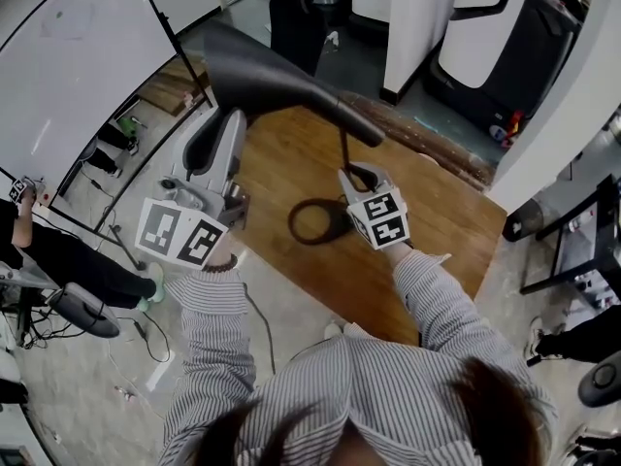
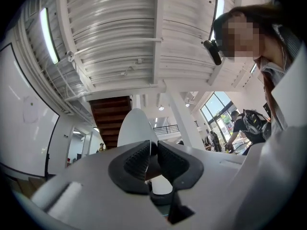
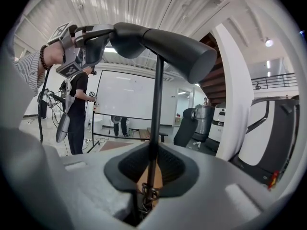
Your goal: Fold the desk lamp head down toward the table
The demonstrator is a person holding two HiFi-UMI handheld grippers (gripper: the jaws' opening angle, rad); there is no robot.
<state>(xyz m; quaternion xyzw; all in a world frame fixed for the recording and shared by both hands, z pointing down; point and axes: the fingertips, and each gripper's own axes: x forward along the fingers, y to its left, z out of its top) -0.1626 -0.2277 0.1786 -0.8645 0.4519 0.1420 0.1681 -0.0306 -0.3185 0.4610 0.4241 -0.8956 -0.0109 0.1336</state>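
Note:
The desk lamp has a long dark grey head [image 1: 281,81], a thin black stem [image 1: 344,149] and a ring-shaped base [image 1: 315,221] on the wooden table [image 1: 437,221]. My left gripper [image 1: 206,134] reaches up to the head's left end and is shut on it; in the left gripper view the pads [image 2: 139,159] pinch the end of the head's pale underside [image 2: 136,126]. From the right gripper view I see the left gripper [image 3: 93,42] clamped on the raised, roughly level head [image 3: 163,44]. My right gripper [image 1: 354,175] is shut on the stem [image 3: 156,104], low down near the base.
A whiteboard on a stand [image 1: 78,56] is at the left, with a person in black [image 1: 68,260] beside it. A black chair [image 1: 296,13] and a white machine [image 1: 485,37] stand beyond the table. Cables lie on the floor at the left.

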